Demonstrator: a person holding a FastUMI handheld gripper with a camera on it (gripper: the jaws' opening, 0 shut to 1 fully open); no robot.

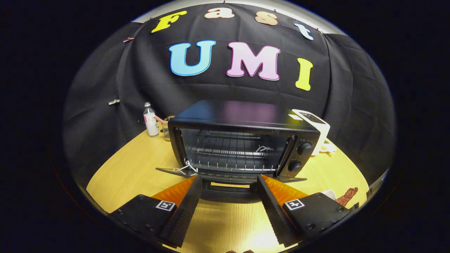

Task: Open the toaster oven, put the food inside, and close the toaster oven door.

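Observation:
A black toaster oven [242,121] stands on the wooden table just ahead of my fingers. Its door [230,175] hangs folded down flat toward me, and the handle [228,188] lies between my fingertips. Inside, the wire rack [232,154] is bare. My gripper [229,180] is open, with its two black ridged fingers [186,211] spread to either side of the handle and touching nothing. A brown piece of food [347,196] lies on the table to the right of the right finger, next to a white dish edge [328,194].
A white pop-up toaster [314,128] stands right of the oven. A small white bottle [151,121] and a glass [166,131] sit behind its left corner. A white cord loop [186,168] hangs at the door's left hinge. Bare tabletop [123,168] spreads left.

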